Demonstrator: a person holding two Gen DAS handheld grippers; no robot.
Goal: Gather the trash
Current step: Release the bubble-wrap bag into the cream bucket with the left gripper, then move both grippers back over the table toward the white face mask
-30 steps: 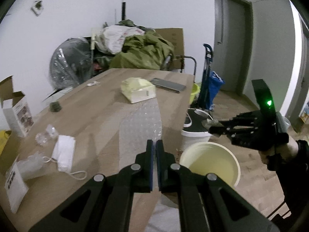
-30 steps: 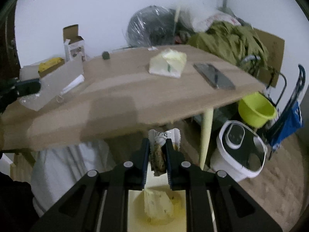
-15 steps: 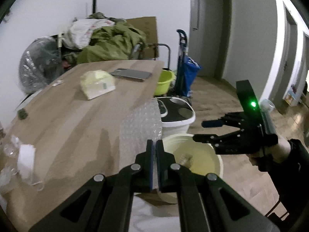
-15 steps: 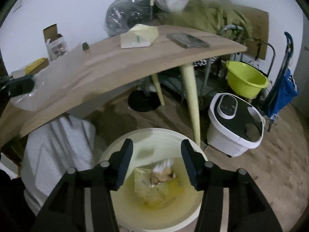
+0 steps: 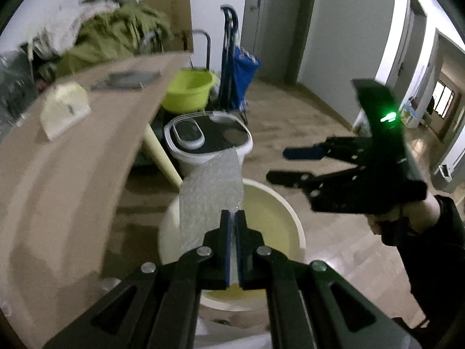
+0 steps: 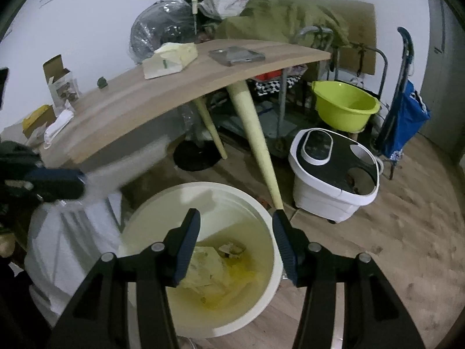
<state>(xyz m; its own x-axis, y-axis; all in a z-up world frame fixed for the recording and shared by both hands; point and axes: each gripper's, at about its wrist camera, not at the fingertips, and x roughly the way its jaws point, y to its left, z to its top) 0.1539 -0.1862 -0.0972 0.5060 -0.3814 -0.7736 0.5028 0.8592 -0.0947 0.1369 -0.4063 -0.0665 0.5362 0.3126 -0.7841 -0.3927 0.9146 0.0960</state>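
left wrist: bubble wrap [image 5: 210,192] pinched in left tool [image 5: 233,250].

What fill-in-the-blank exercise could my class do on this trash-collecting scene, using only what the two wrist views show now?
1. The left gripper is shut on a sheet of ____ wrap.
2. The right gripper hangs with its jaws ____ above the cream bucket.
3. The basin on the floor beyond the table is lime ____.
4. The crumpled trash lies ____ the cream bucket.

Missing words: bubble; open; green; inside
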